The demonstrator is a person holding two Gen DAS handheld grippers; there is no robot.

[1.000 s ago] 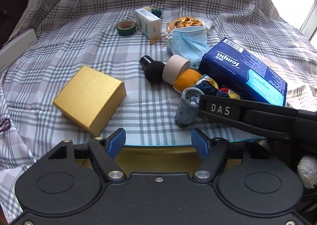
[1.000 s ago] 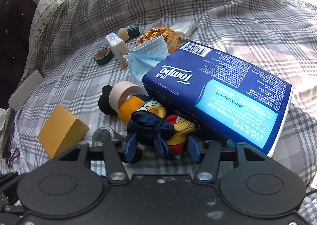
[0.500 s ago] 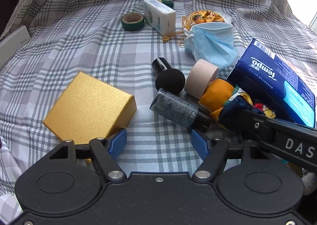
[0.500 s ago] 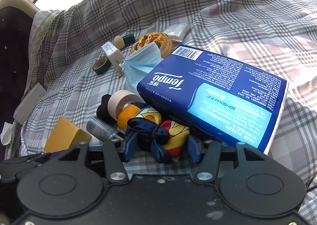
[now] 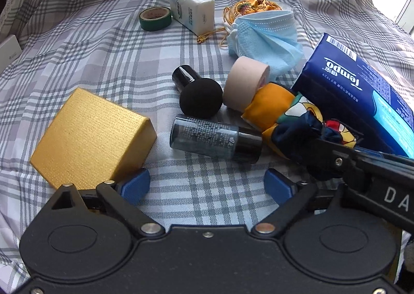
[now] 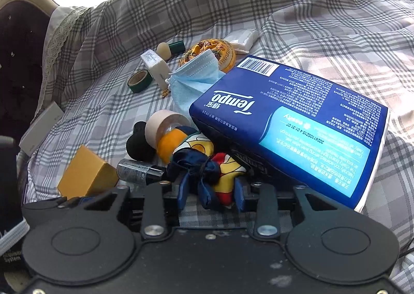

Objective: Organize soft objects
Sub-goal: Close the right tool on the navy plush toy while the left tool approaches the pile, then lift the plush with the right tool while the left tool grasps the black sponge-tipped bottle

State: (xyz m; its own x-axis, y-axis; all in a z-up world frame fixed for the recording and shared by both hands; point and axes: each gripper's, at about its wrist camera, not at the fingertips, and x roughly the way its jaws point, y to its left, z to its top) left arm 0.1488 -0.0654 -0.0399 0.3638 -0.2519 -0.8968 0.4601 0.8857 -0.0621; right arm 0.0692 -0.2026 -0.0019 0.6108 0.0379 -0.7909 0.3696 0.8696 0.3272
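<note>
A gold box [image 5: 93,136] rests on the plaid cloth [image 5: 85,43], with a dark glass bottle [image 5: 214,137] lying on its side just beside it. A green tape roll [image 5: 155,18] lies next to a white carton [image 5: 191,10], well behind them.

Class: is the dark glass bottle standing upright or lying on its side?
On its side: the bottle lies flat on the checked cloth, cap pointing right.

Right gripper [image 6: 211,197] angled steeply down, blue pads pinched on the knotted scarf [image 6: 207,164] just below the tissue pack [image 6: 297,123]; left gripper [image 5: 207,185] tilted down left of that pack, jaws opening wide, nothing between them.
</note>
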